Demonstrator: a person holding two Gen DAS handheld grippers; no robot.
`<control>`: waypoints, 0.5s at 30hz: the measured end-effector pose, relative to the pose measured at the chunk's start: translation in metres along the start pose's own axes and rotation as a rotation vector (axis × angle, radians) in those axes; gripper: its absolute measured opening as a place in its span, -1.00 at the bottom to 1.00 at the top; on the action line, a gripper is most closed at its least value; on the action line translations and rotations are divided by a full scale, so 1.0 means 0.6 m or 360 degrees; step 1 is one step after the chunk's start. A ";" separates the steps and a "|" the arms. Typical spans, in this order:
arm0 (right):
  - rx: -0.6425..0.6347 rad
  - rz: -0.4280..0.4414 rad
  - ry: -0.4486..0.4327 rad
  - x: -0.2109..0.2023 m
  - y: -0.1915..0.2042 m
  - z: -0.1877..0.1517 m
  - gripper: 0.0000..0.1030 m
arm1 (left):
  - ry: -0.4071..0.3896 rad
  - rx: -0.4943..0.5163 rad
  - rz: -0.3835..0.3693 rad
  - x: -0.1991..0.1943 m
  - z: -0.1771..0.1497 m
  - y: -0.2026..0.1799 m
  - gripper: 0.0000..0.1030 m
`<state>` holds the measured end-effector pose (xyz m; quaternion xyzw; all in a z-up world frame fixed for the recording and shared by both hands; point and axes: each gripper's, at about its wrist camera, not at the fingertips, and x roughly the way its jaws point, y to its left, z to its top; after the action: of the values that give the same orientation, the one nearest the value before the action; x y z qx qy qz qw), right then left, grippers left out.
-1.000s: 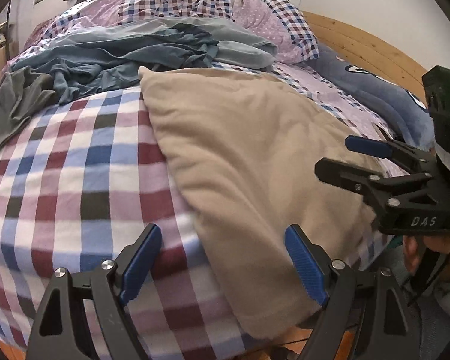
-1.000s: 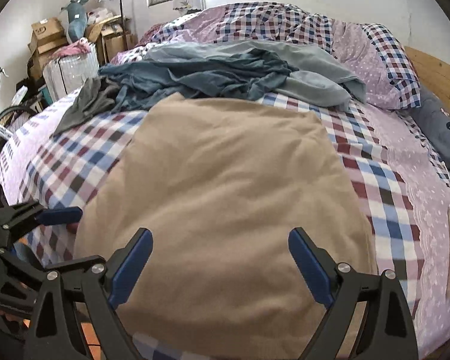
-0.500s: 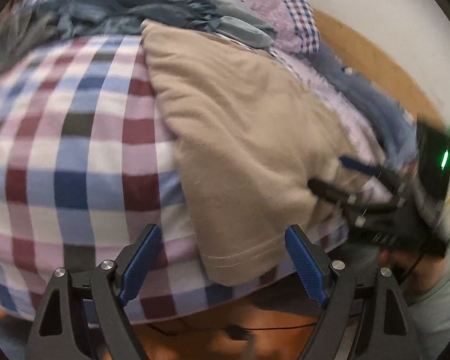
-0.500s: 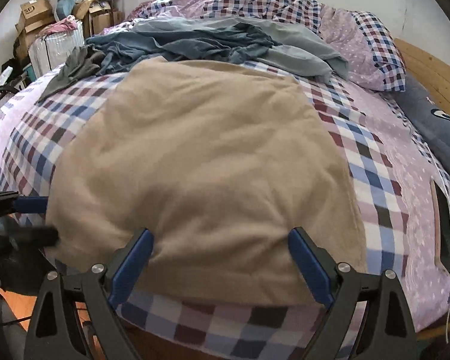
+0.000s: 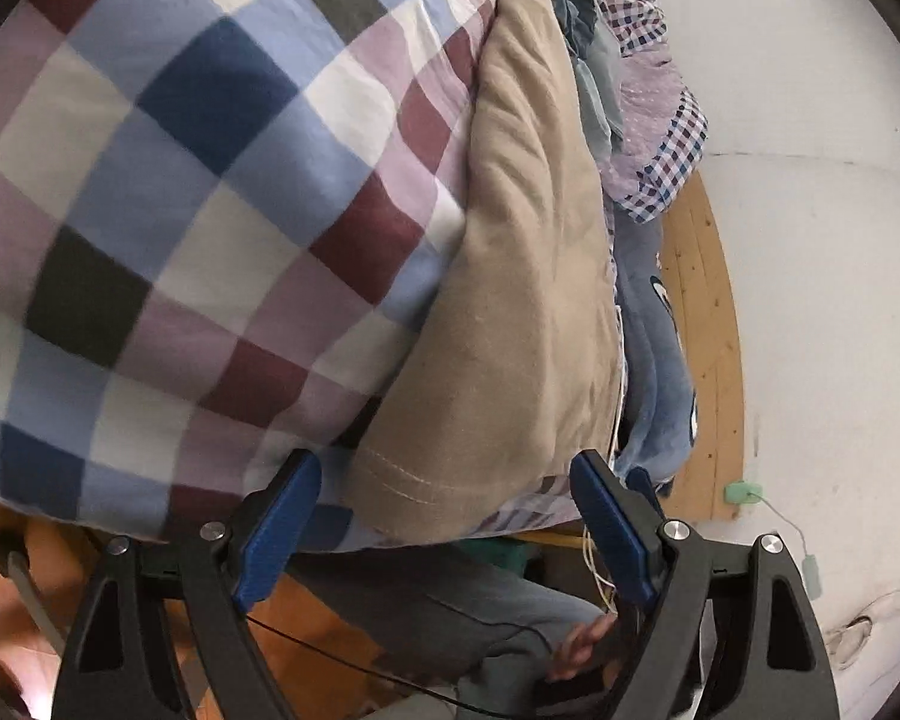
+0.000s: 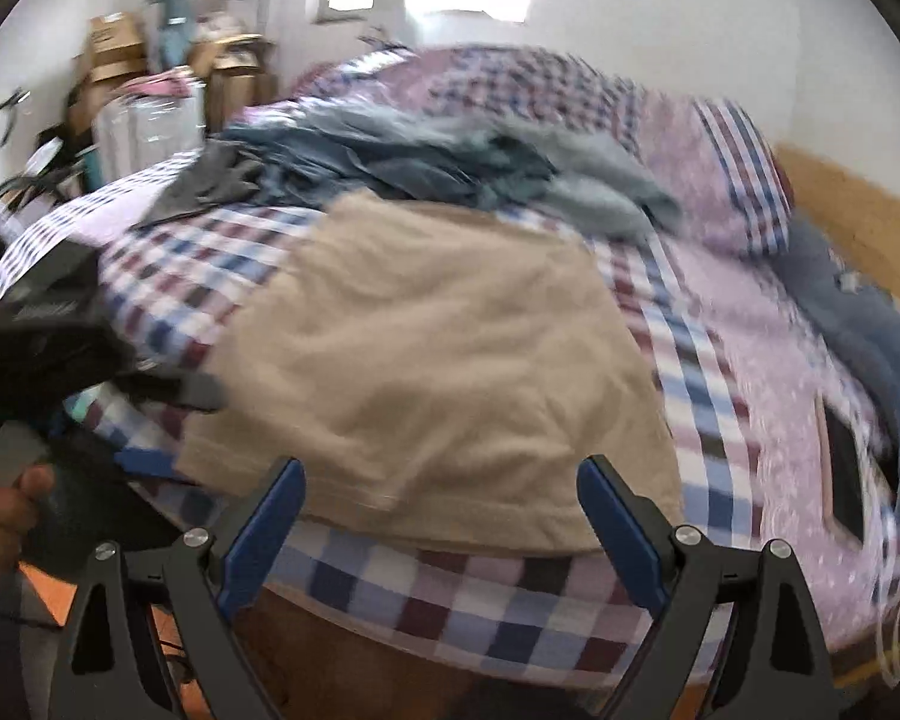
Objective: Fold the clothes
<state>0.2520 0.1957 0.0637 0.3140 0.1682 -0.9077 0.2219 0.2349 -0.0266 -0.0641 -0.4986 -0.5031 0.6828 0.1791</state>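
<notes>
A beige garment (image 6: 438, 360) lies spread flat on the checked bedspread (image 6: 450, 600), its hem near the bed's front edge. In the left wrist view the beige garment (image 5: 522, 324) is seen from low at the bed's edge, its stitched hem corner just beyond my left gripper (image 5: 444, 522), which is open and holds nothing. My right gripper (image 6: 441, 522) is open too, hovering in front of the hem without touching it. The left tool shows blurred at the left of the right wrist view.
A heap of blue and grey clothes (image 6: 426, 162) lies behind the beige garment. Pillows (image 6: 732, 174) and a wooden headboard (image 6: 858, 240) are at the right. A phone (image 6: 843, 474) lies on the bed. Boxes and a rack (image 6: 168, 78) stand by the far wall.
Both grippers dropped to the bed's front edge. The left one swung low and tilted, looking along the bed's side. The right view has pulled back and is blurred. Both stay open.
</notes>
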 end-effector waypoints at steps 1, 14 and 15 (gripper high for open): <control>-0.0043 0.0021 -0.0011 -0.002 0.012 0.000 0.83 | 0.0009 0.0006 -0.0033 -0.002 0.000 -0.005 0.69; -0.0962 -0.0188 -0.0212 0.014 0.190 -0.042 0.83 | 0.0116 -0.0009 -0.0483 -0.025 0.012 -0.034 0.69; -0.1037 -0.0216 -0.0209 0.025 0.201 -0.048 0.82 | 0.0122 -0.0015 -0.0501 -0.025 0.015 -0.034 0.69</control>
<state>0.3171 0.1025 0.0128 0.1555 0.4552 -0.8373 0.2600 0.2286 -0.0334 -0.0388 -0.4401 -0.5710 0.6245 0.3005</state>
